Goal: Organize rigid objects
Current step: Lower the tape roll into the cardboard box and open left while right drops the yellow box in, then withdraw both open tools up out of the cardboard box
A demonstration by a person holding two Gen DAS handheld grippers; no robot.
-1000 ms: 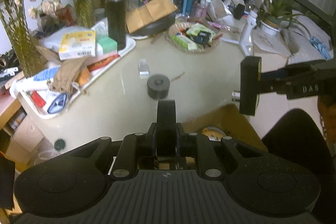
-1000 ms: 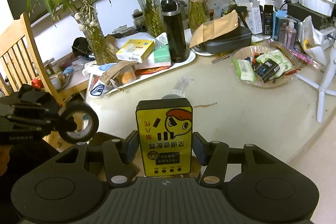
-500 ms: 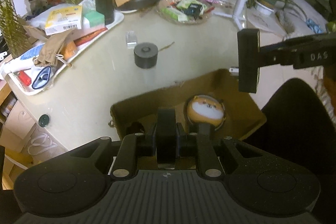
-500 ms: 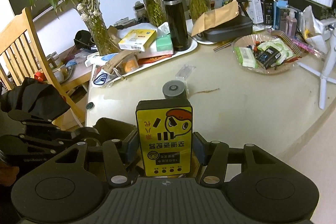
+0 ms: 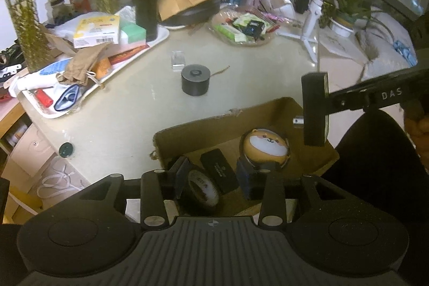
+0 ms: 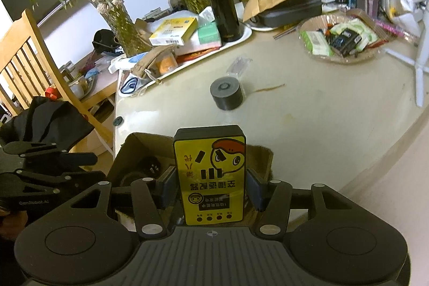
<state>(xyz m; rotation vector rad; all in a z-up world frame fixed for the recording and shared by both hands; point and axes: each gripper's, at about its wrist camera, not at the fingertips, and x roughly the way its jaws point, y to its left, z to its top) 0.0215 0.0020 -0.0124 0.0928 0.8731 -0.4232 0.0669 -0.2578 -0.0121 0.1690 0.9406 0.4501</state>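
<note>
The right gripper (image 6: 210, 188) clamps the upright yellow box (image 6: 210, 176) directly above the cardboard box (image 5: 316, 149), nearer than the spread, empty left gripper (image 5: 214, 180).

A pale cream round-edged table (image 6: 335, 125) fills the scene; a light wooden slat-back chair (image 6: 18, 50) stands far left against the white wall (image 6: 80, 26).

The left gripper (image 5: 214, 177) is held low with its jaws spread apart and nothing clamped between them. The right gripper (image 6: 210, 185) has its jaws closed against both sides of an upright flat yellow unit (image 6: 210, 176). In the left wrist view the right gripper extends in from the right edge.
</note>
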